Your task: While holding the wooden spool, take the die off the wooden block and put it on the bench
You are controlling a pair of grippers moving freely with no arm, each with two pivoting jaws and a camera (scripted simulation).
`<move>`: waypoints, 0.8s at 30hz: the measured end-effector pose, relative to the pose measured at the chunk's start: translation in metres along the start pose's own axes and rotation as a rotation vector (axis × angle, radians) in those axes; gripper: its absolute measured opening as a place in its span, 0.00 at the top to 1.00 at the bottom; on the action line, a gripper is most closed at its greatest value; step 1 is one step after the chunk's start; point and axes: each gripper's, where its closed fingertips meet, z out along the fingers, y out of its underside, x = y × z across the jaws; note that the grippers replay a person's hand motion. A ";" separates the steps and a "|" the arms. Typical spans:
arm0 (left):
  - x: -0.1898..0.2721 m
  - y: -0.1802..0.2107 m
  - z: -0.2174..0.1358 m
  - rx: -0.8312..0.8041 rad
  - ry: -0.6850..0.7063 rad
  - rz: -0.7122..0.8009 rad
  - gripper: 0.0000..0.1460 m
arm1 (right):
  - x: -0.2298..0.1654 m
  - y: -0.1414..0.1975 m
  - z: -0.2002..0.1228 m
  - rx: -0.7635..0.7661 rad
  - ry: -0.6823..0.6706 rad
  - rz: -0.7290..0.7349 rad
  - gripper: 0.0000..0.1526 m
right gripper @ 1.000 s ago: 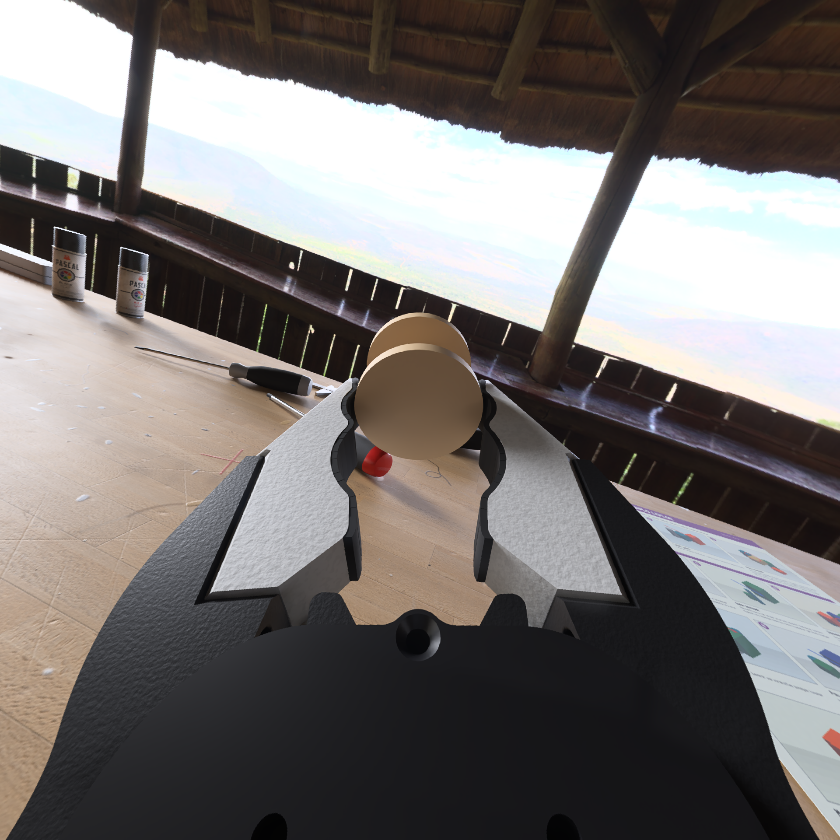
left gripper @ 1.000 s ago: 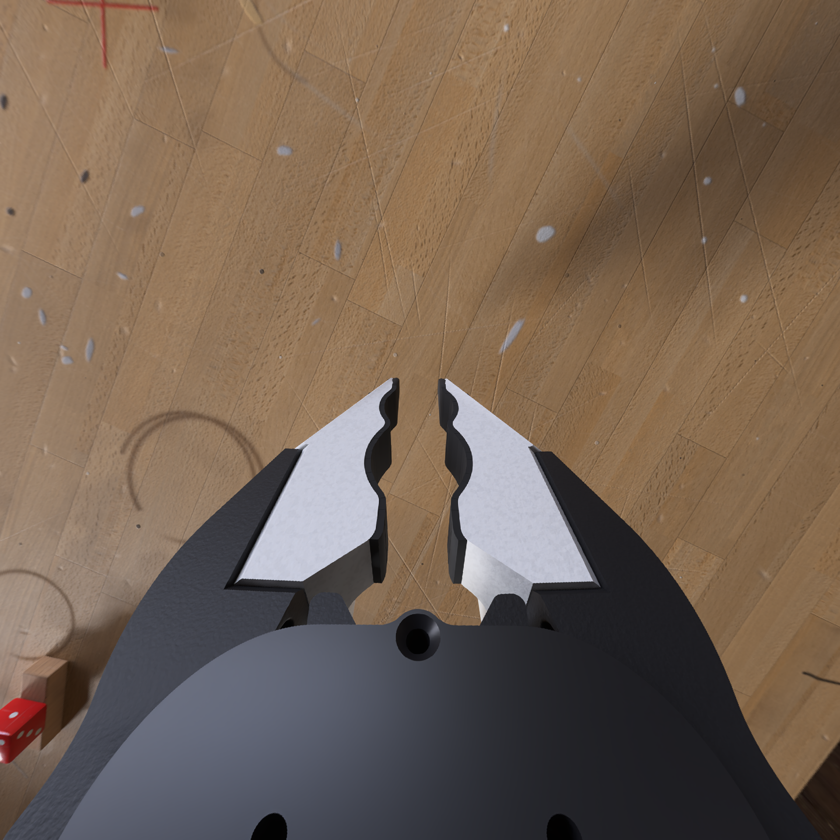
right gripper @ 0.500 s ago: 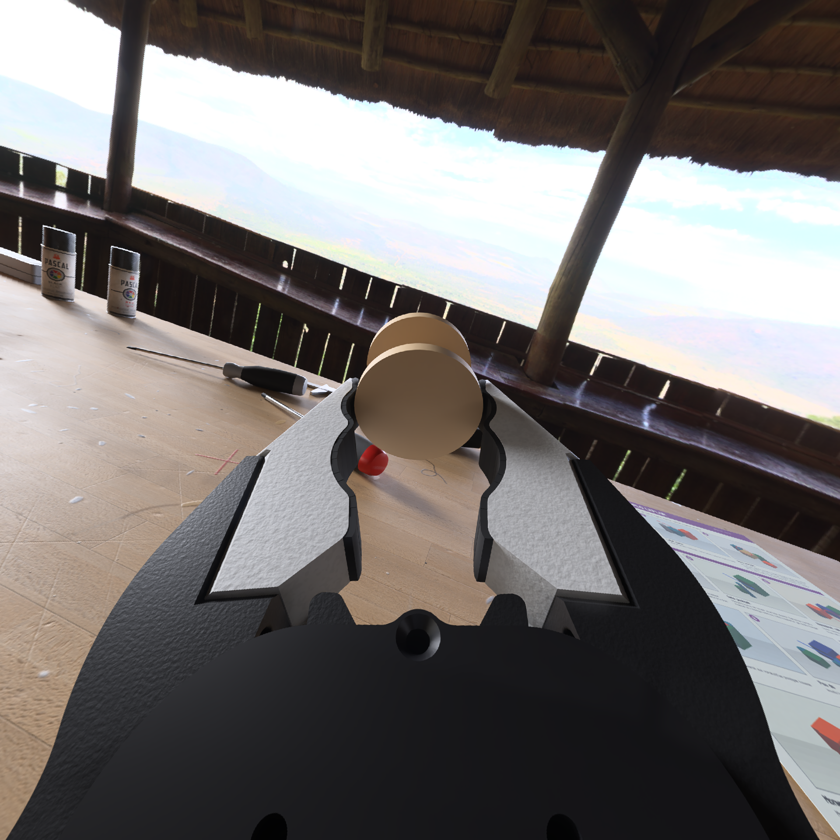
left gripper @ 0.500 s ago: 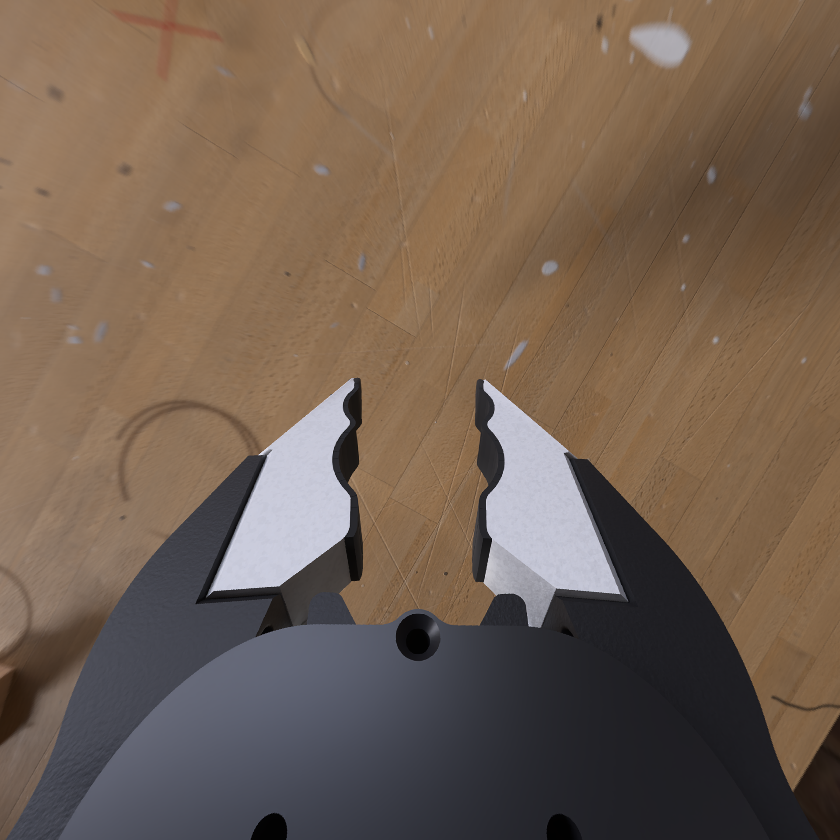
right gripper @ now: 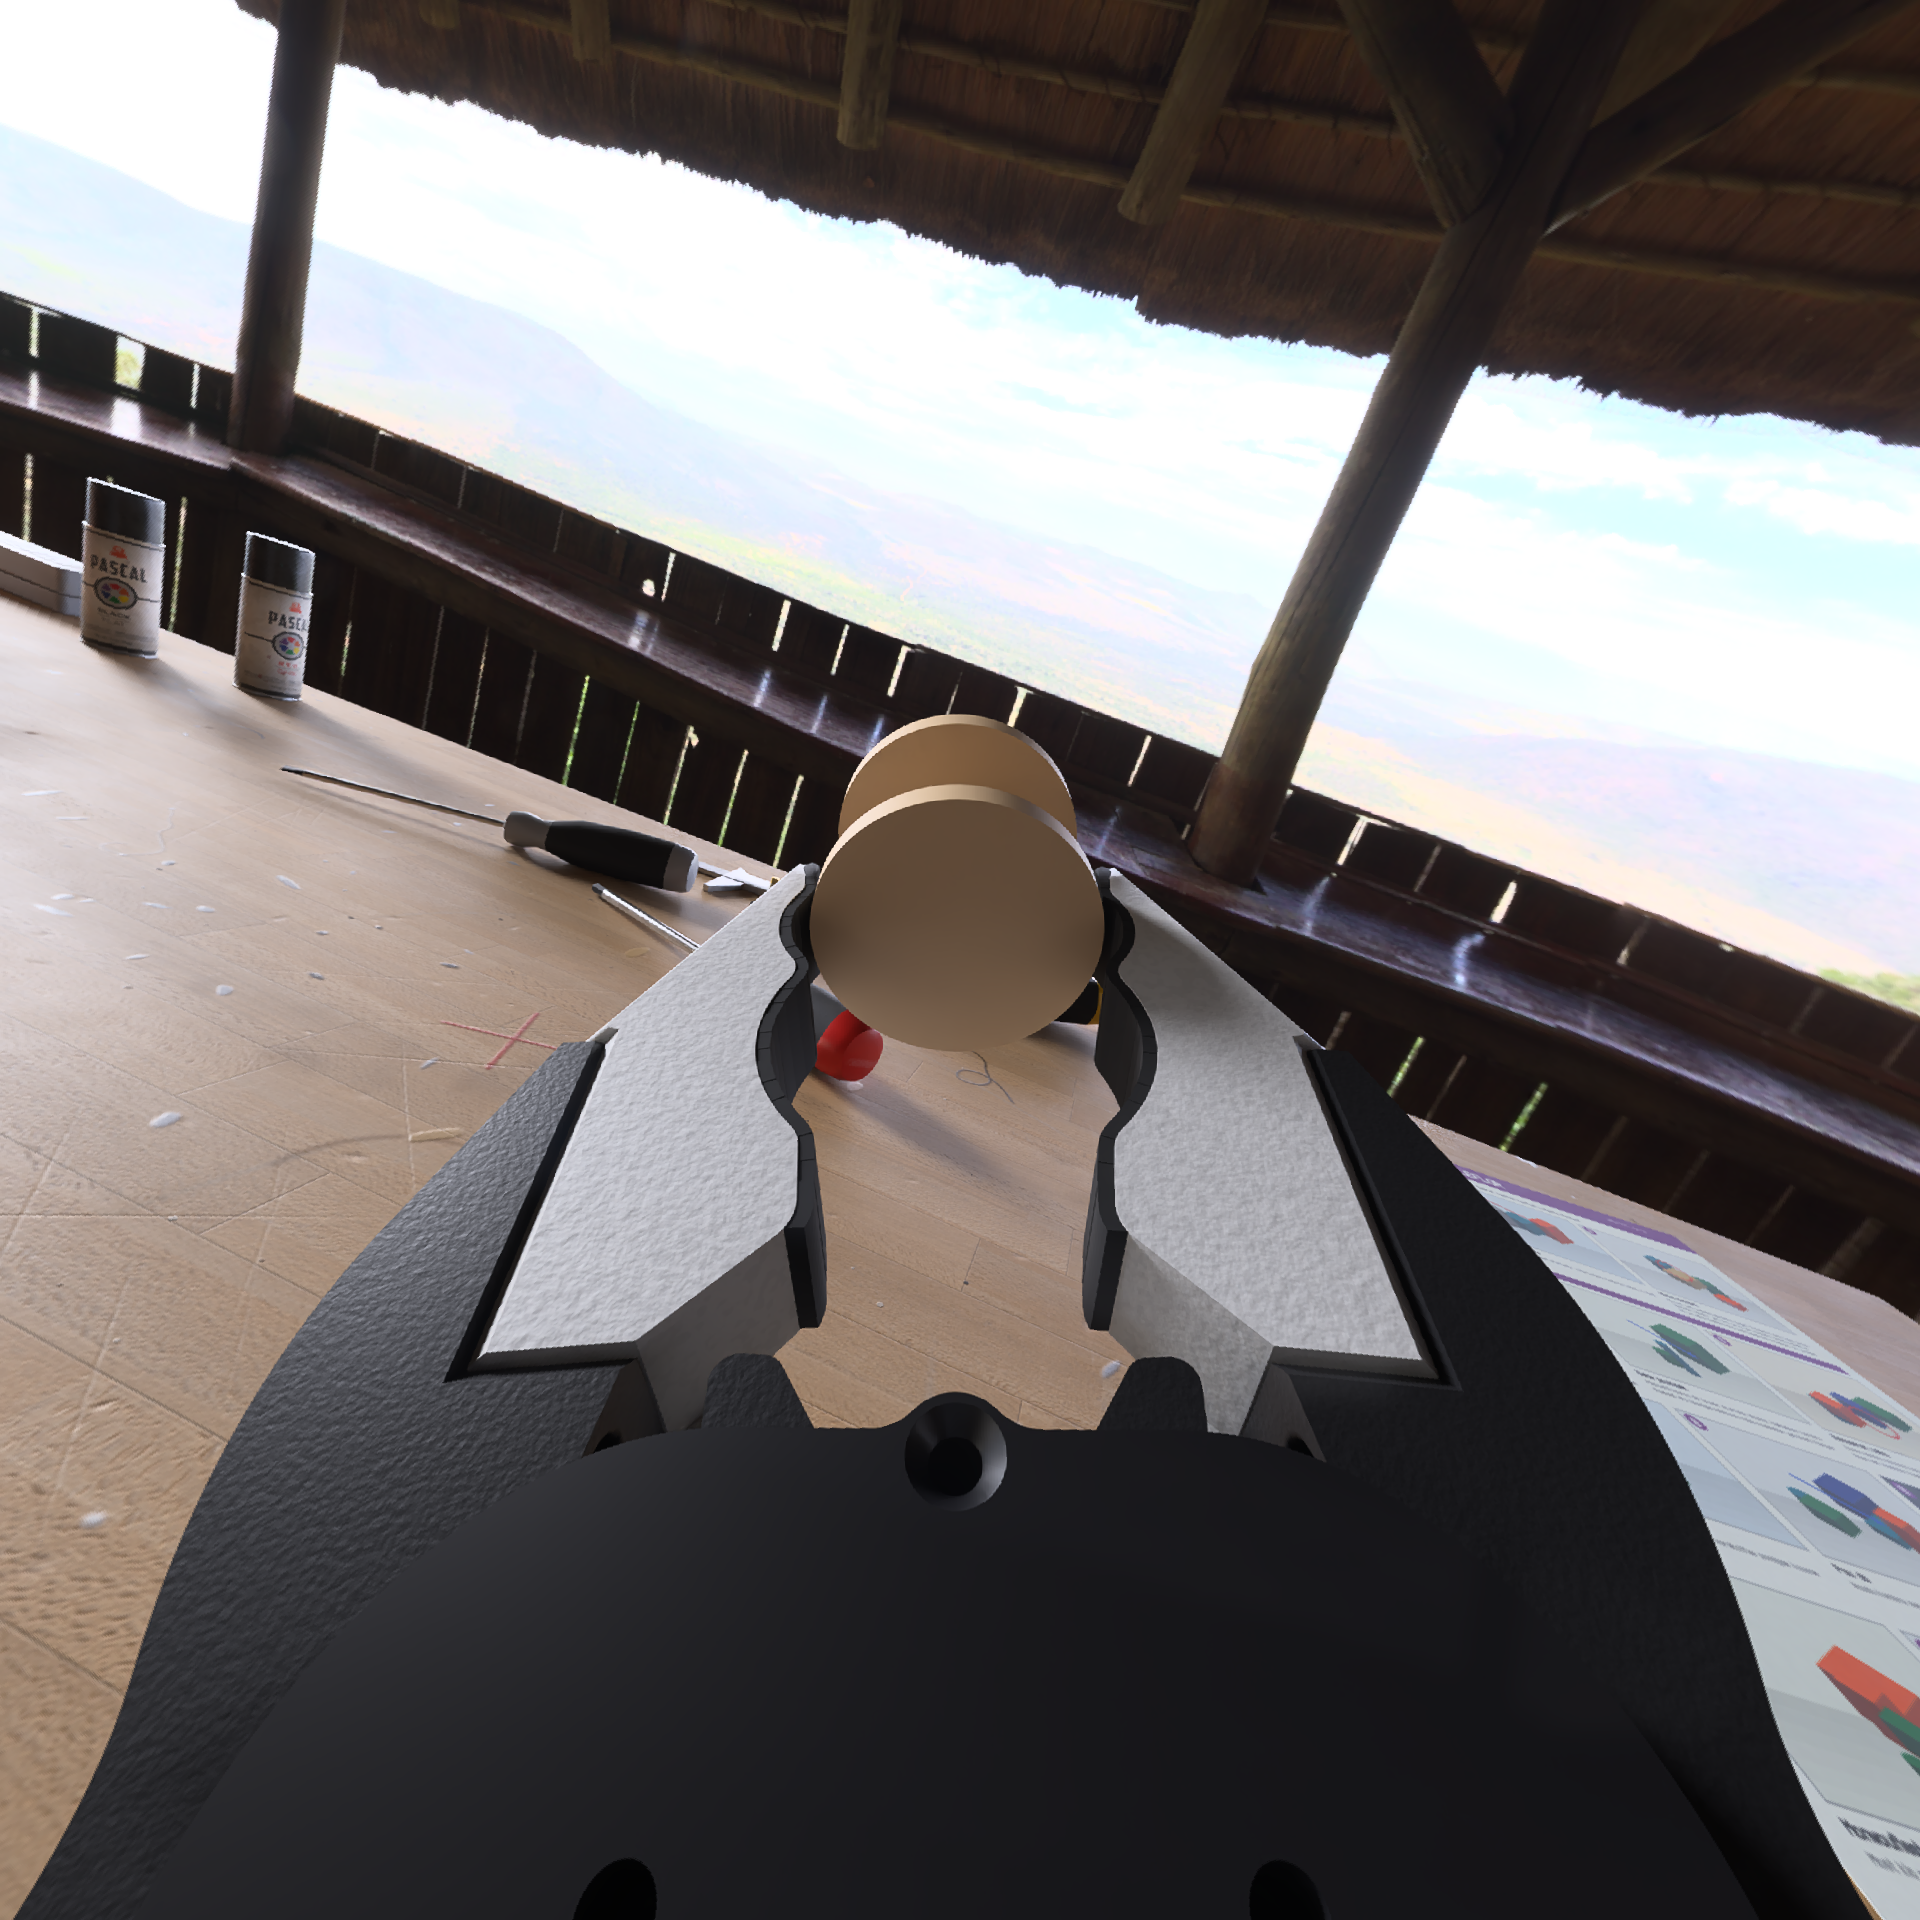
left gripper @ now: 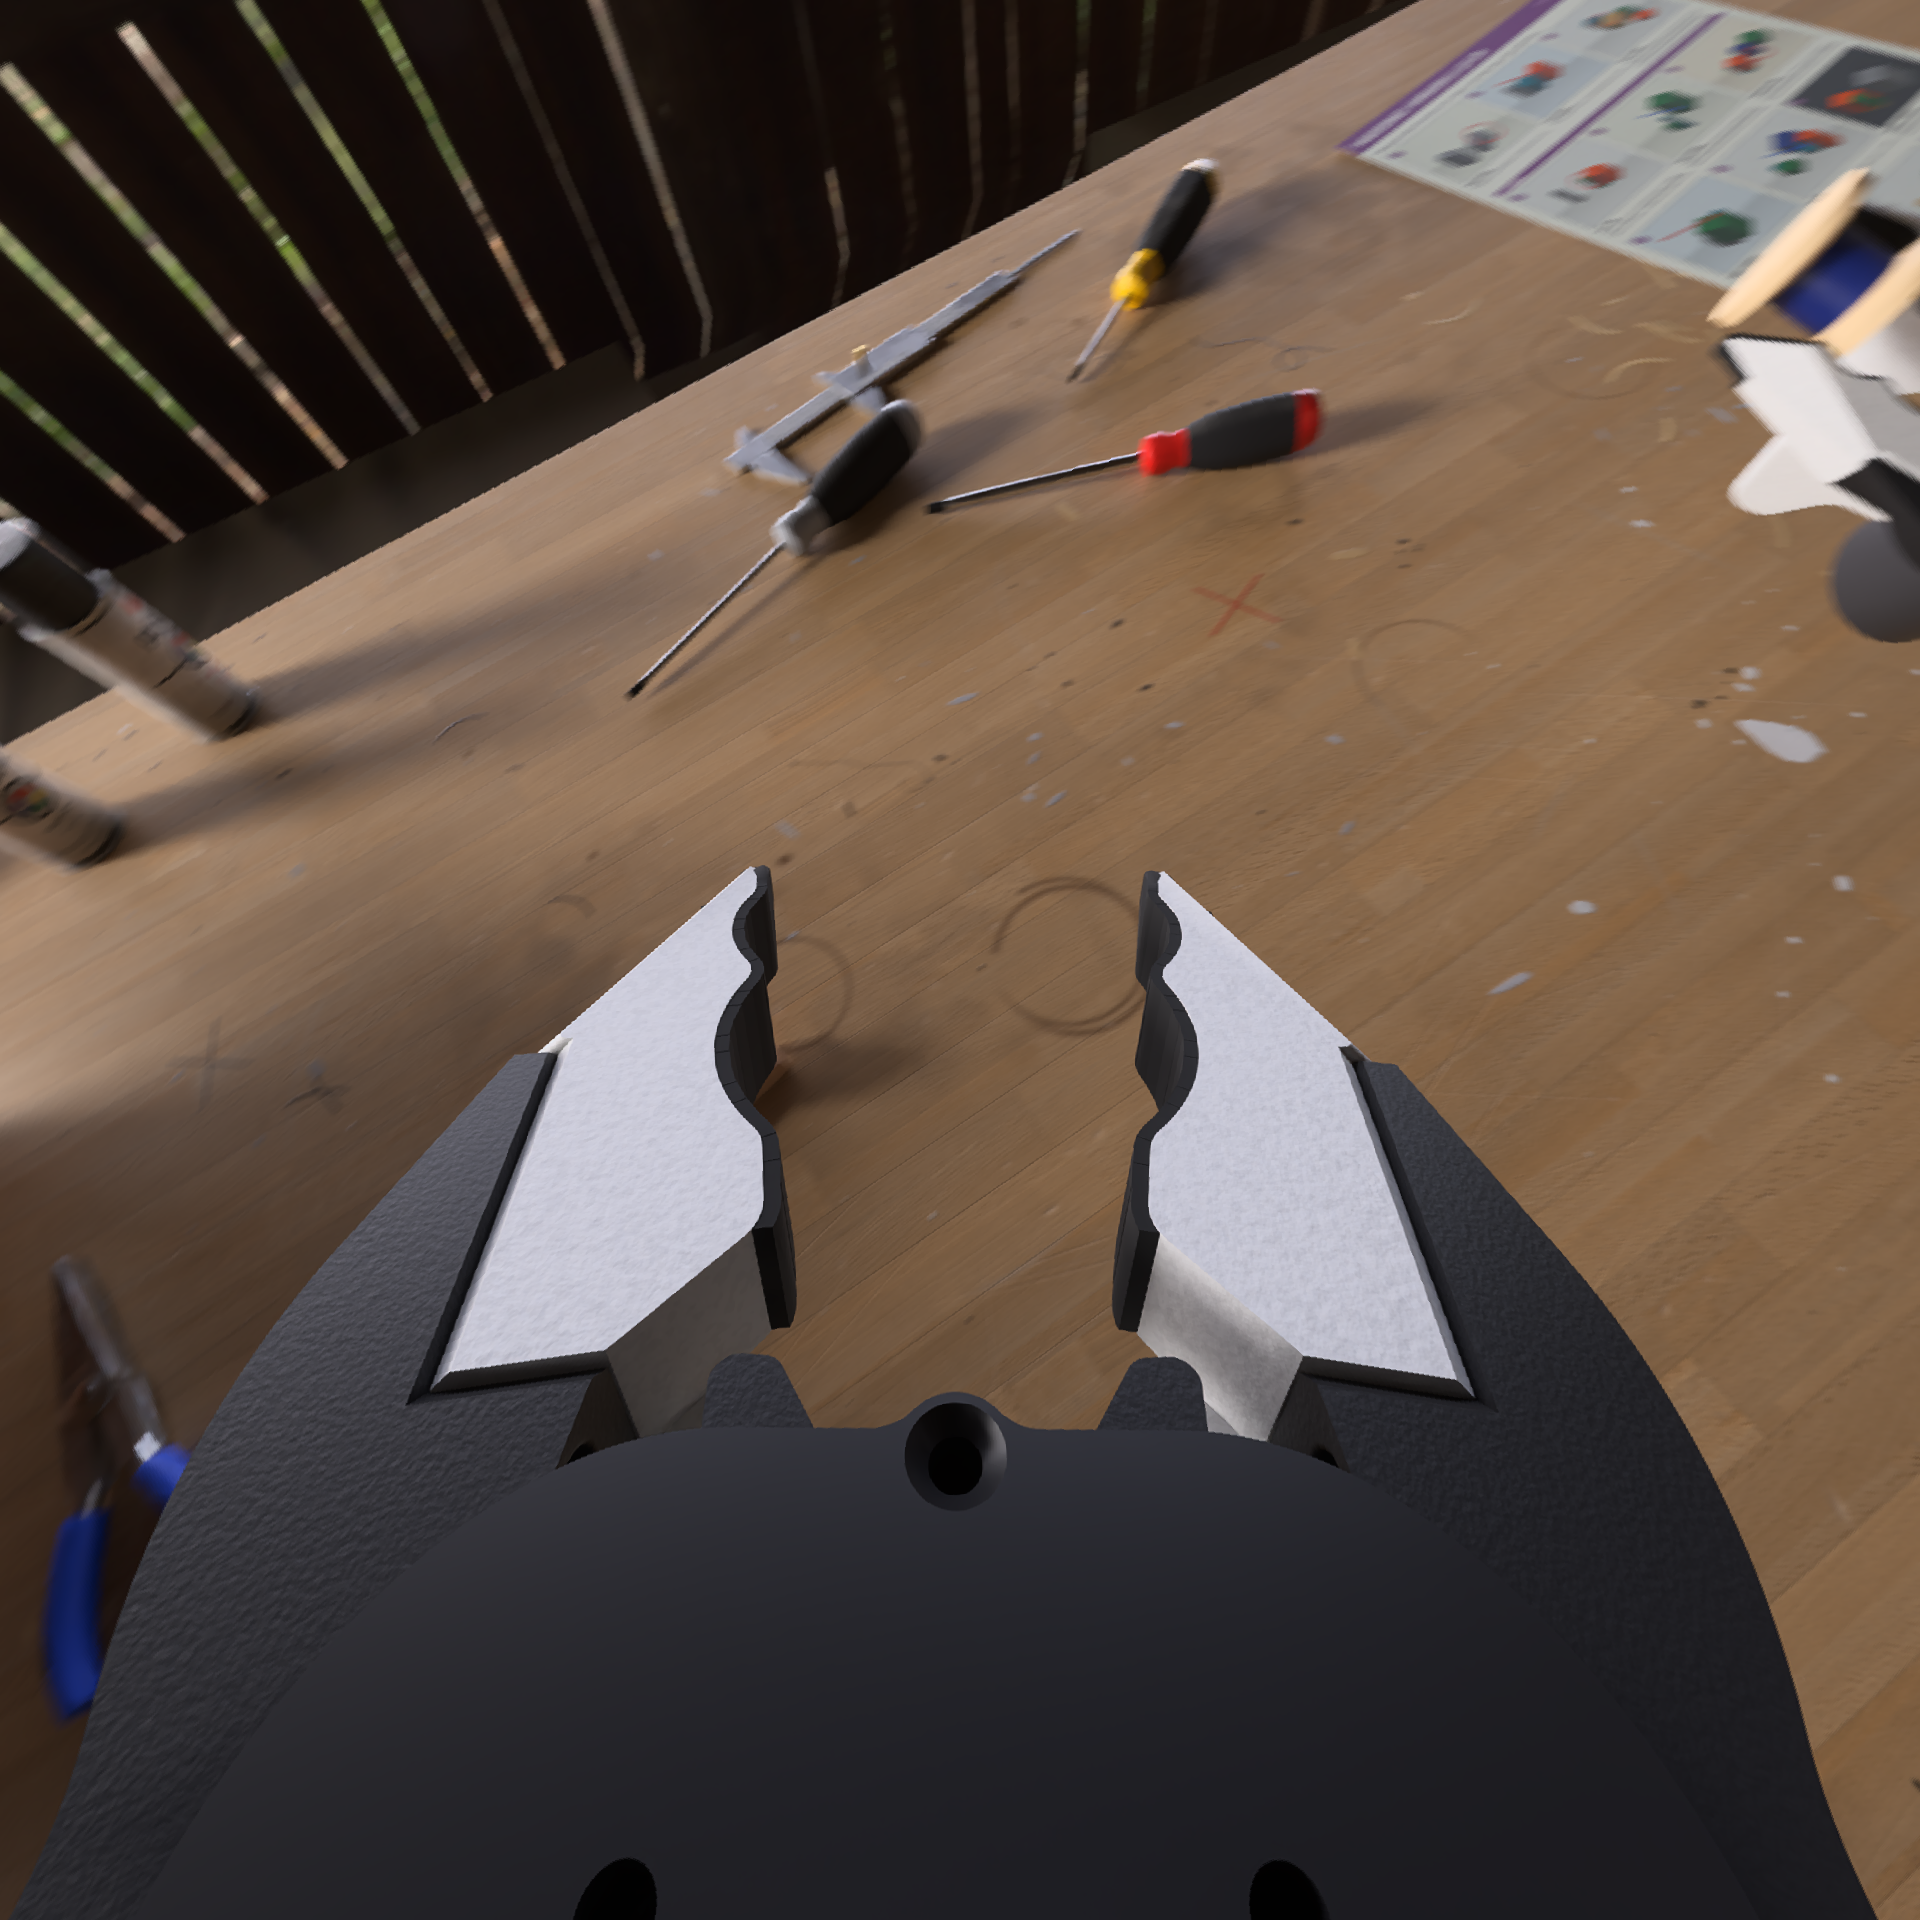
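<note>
Left gripper [left gripper: 956, 883]: fingers spread wide, nothing between them, tilted low over the bench [left gripper: 1351, 1039]. Right gripper [right gripper: 951, 883]: fingers clamped on the wooden spool [right gripper: 956, 925], held clear above the bench and pointing toward the railing. Beyond the spool lie a black-handled screwdriver [right gripper: 597, 847] and two spray cans [right gripper: 123, 566]. Die and wooden block: not visible in either view.

wooden spool [right gripper: 958, 945] clamped in hand-held gripper [right gripper: 956, 904]
</note>
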 end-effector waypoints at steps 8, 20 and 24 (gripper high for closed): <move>-0.084 0.038 -0.015 -0.097 -0.095 -0.123 0.51 | -0.004 0.003 0.002 -0.016 -0.007 -0.046 0.66; -0.151 0.058 0.003 -0.182 -0.173 -0.197 0.44 | -0.009 0.009 0.006 -0.059 -0.008 -0.132 0.66; -0.156 0.053 0.022 -0.186 -0.093 -0.172 0.60 | -0.009 0.012 0.007 -0.078 0.001 -0.145 0.66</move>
